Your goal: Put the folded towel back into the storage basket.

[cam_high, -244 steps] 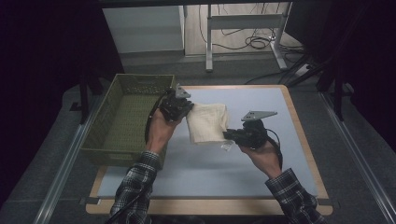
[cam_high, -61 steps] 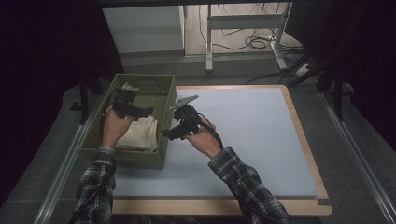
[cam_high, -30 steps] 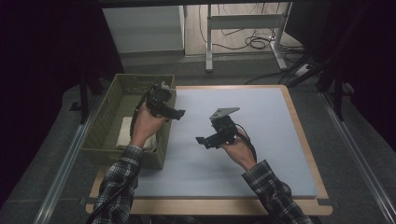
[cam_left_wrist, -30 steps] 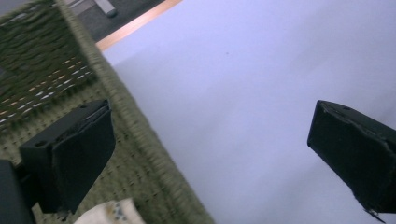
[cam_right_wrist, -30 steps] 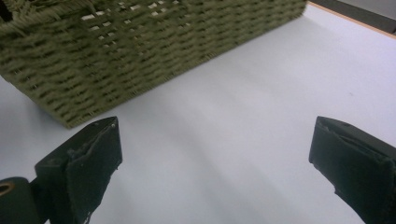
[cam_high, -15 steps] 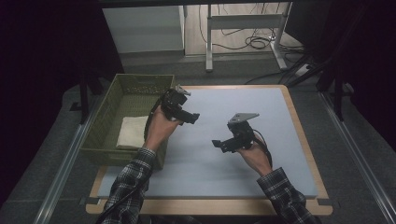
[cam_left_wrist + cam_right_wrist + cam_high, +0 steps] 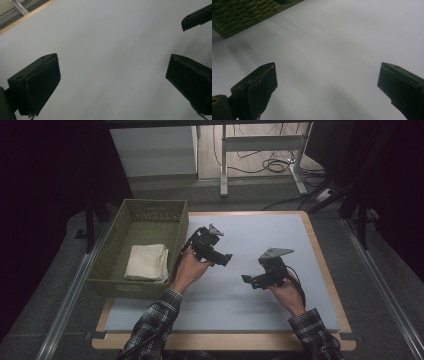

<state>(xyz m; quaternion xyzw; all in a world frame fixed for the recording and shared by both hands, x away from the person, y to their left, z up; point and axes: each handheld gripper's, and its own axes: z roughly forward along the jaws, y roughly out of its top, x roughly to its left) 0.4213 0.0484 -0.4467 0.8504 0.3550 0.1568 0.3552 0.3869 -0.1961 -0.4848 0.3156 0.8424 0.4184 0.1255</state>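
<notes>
A folded cream towel (image 7: 146, 262) lies in the green woven basket (image 7: 114, 254) at the table's left. My left gripper (image 7: 225, 259) hovers over the pale mat just right of the basket, open and empty; its jaws stand wide apart in the left gripper view (image 7: 112, 85). My right gripper (image 7: 247, 280) is held over the mat's middle right, also open with nothing between its jaws (image 7: 325, 90). The basket's side wall (image 7: 249, 15) shows at the top left of the right gripper view. A jaw of the right gripper (image 7: 196, 17) shows at the top right of the left gripper view.
The pale blue mat (image 7: 280, 235) covers the wooden table (image 7: 322, 255). A desk frame and cables (image 7: 265, 150) stand on the floor beyond the table. Metal rails (image 7: 65, 305) run along both sides.
The towel went from my grippers on the mat into the basket and was let go. Both grippers have since moved right, out over the mat, the left one leaving the basket last.
</notes>
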